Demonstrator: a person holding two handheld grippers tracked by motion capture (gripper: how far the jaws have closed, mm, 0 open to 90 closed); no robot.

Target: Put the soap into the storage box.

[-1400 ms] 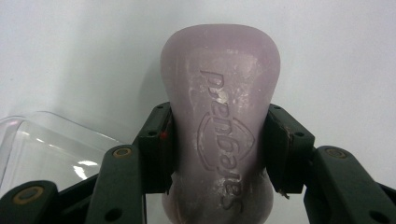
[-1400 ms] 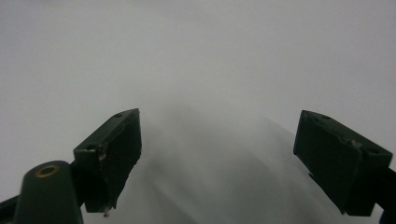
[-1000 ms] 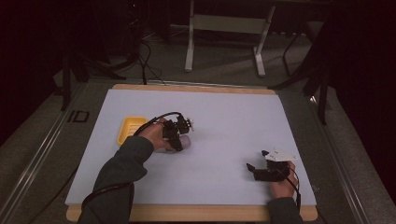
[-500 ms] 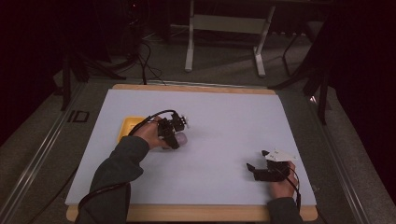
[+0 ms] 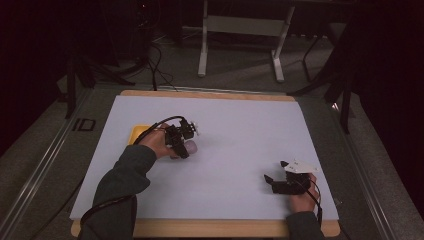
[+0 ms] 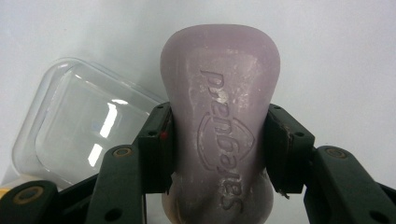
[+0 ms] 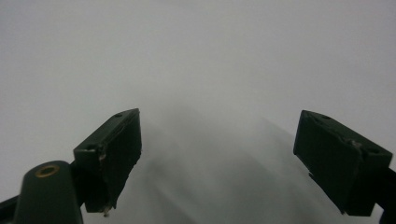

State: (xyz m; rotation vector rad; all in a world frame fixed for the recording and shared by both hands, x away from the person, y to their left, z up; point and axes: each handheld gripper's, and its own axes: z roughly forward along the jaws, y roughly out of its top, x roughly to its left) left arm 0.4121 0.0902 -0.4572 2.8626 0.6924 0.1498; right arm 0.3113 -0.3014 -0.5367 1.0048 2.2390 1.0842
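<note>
While the left gripper [image 6: 218, 144] clamps a lilac soap bar [image 6: 220, 116] by its waist, the right gripper [image 7: 219, 158] rests with jaws wide and empty.

Held just above the white table [image 5: 240, 135] beside a clear plastic lid [image 6: 88, 130], the waxy, embossed bar narrows where the pads bite, likely to prevent slipping.

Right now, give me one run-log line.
left gripper: shut on soap | right gripper: open, idle | clear lid: on mat beside soap
</note>
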